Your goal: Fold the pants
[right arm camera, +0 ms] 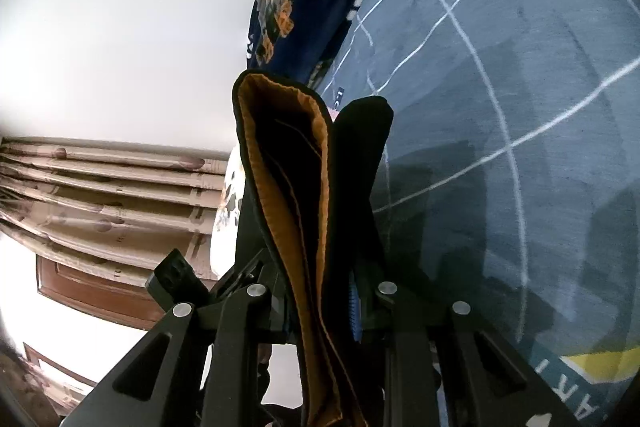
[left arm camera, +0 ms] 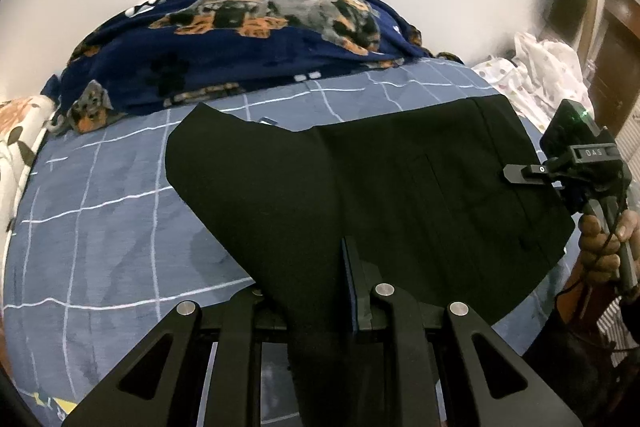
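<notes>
Black pants point(left arm camera: 360, 187) hang spread in the air over the blue checked bed point(left arm camera: 100, 207). My left gripper point(left arm camera: 320, 287) is shut on the pants' near edge; the cloth runs down between its fingers. My right gripper point(left arm camera: 516, 173) shows at the right of the left wrist view, pinching the waistband side. In the right wrist view my right gripper point(right arm camera: 324, 267) is shut on the waistband point(right arm camera: 288, 167), whose orange lining faces the camera; the left finger is hidden behind the cloth.
A navy dog-print blanket point(left arm camera: 240, 39) lies along the bed's far side by the white wall. White spotted bedding point(left arm camera: 540, 67) is piled at the right. A floral pillow point(left arm camera: 16, 139) sits at the left. Curtains point(right arm camera: 100, 195) and a wooden door point(right arm camera: 92, 291) stand beyond.
</notes>
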`<state>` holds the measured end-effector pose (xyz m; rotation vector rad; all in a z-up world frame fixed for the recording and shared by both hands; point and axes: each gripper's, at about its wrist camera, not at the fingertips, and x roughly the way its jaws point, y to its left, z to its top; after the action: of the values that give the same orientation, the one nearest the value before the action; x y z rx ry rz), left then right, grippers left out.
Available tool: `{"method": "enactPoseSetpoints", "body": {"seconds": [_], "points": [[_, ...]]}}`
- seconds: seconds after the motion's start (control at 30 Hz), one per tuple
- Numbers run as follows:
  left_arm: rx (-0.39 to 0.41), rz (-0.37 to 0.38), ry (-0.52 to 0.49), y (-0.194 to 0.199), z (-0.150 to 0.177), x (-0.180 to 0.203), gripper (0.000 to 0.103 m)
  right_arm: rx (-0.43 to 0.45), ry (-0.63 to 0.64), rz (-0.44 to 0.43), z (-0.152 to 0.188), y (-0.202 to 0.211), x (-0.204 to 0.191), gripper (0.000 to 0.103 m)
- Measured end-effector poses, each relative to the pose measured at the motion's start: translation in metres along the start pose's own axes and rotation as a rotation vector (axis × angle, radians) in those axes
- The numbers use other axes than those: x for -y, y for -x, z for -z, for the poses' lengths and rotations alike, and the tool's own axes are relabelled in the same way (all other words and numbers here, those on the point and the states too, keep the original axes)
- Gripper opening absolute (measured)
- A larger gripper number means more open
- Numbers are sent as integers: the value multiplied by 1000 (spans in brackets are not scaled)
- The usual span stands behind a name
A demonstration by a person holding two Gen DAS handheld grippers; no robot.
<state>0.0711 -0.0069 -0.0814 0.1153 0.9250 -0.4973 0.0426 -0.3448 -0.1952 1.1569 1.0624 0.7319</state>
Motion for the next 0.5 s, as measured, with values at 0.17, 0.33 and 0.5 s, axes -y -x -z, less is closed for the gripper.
{"method": "enactPoseSetpoints", "body": {"seconds": [0.17, 0.33, 0.5], "points": [[6, -15, 19, 3, -1, -12, 18, -16, 6, -4, 0, -9, -6, 21], [11, -33, 36, 5, -3, -25, 18, -32, 9, -8, -1, -19, -10, 21], [17, -45, 57, 6, -4, -37, 18, -49, 10, -14, -2, -26, -12, 21]]}}
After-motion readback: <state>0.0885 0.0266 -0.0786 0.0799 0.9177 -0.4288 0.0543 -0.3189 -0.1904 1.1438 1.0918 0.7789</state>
